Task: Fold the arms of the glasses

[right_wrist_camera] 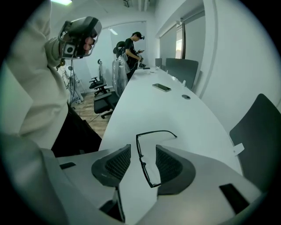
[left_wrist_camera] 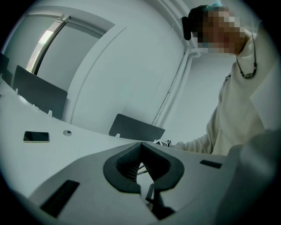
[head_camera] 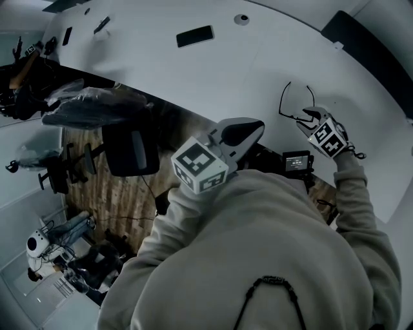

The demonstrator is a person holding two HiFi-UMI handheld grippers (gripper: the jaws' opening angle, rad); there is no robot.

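Thin black-framed glasses (head_camera: 282,106) lie on the white table (head_camera: 213,71), both arms sticking out from the front. In the right gripper view the glasses (right_wrist_camera: 141,158) have their front running between the two pads, with one arm reaching out to the right. My right gripper (right_wrist_camera: 142,149) is open, tilted down over them, and its pads stand clear of the frame on both sides. In the head view the right gripper (head_camera: 303,118) sits just at the glasses' near end. My left gripper (head_camera: 253,127) is held over the table edge, shut (left_wrist_camera: 141,147) with nothing in it.
A black phone (head_camera: 195,36) and a round grommet (head_camera: 241,19) lie farther along the table. A dark divider panel (head_camera: 361,45) stands at the table's far edge. A small screen device (head_camera: 298,161) sits by the near edge. An office chair (head_camera: 132,148) is on the wooden floor. A person (right_wrist_camera: 134,46) stands at the far end.
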